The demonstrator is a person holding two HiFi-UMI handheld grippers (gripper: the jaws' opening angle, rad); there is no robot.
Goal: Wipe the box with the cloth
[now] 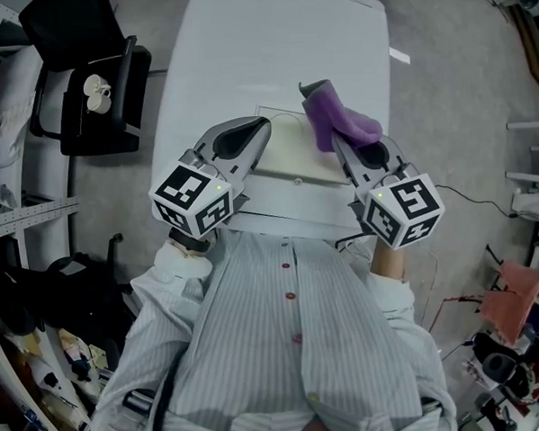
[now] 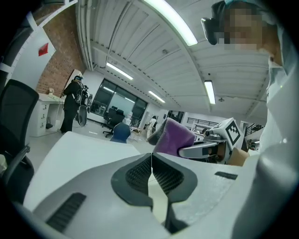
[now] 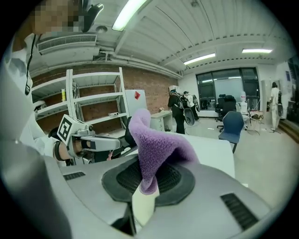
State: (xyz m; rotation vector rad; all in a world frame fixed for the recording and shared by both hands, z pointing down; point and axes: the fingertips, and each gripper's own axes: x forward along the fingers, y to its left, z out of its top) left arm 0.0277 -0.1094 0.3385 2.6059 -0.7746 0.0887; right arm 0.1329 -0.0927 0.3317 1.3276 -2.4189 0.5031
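Observation:
A flat white box with a pale cream top [image 1: 289,150] lies on the near part of the white table [image 1: 270,48]. My right gripper [image 1: 336,140] is shut on a purple cloth [image 1: 336,116], which sticks up above the box's right side. In the right gripper view the cloth [image 3: 156,144] stands bunched between the pads. My left gripper [image 1: 263,126] is shut and holds nothing, its tip over the box's left side. From the left gripper view the cloth [image 2: 175,135] and the right gripper [image 2: 201,149] show just beyond the left gripper [image 2: 150,161].
A black office chair [image 1: 96,84] stands close to the table's left edge. Metal shelving [image 1: 17,214] runs along the far left. Cables and a red item [image 1: 512,292] lie on the floor to the right. People stand in the room's background [image 3: 177,112].

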